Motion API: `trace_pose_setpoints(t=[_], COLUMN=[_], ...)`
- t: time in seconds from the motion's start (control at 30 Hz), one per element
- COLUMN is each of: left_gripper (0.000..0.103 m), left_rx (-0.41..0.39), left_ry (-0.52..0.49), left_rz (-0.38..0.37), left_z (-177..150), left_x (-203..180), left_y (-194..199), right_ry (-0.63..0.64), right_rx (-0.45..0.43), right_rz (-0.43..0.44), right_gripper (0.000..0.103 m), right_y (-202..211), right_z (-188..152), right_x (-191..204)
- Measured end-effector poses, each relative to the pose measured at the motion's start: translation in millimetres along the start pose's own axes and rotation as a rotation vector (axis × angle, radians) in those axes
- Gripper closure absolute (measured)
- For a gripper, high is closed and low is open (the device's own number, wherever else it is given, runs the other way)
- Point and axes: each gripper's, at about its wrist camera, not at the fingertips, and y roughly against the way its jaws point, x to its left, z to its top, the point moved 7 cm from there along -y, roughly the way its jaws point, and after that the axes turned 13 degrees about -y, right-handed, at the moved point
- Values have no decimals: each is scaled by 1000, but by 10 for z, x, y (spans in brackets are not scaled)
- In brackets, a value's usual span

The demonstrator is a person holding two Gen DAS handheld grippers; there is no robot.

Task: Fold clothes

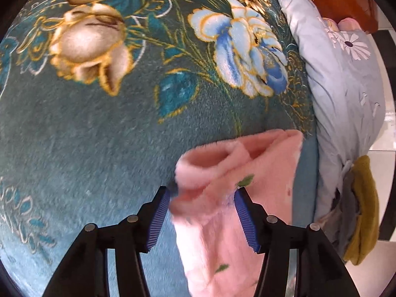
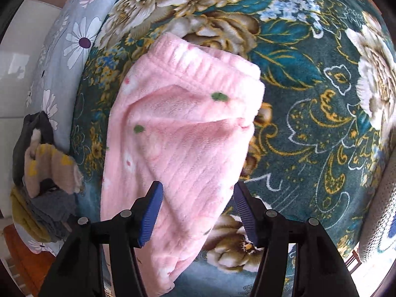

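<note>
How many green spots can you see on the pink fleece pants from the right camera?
2 clear ones on the pink fleece pants: one just below the ribbed waistband, one lower left near the fold. Others may be hidden underneath or in folds.

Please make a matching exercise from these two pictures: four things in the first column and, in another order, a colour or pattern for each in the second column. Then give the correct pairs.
Things
1. fleece pants
2. blanket
3. quilt
4. pads of the left tool

Colours or patterns
A. pale blue-grey with daisies
B. ribbed blue
C. pink with small green spots
D. teal with big gold and blue flowers

Pairs: 1-C, 2-D, 3-A, 4-B
</note>
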Motion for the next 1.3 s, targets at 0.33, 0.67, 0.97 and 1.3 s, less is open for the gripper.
trace_pose_setpoints(t=[0.33,0.67,0.97,1.3], left_gripper=[91,91,91,91], left_rx=[-53,21,2,-45], left_ry=[-144,-110,-176,-261], left_rz=[57,208,294,311], left_z=[317,242,187,147], left_x=[-477,-253,-496,-983], left_y=[594,380,494,674], right_ry=[80,30,-128,-172], right_rx=[-4,-38,-83,-72], right_rz=[22,99,174,284], right_gripper=[42,38,25,45], right_y=[14,-120,-289,-530], right_z=[-96,133,590,906], right_x=[255,33,-418,45])
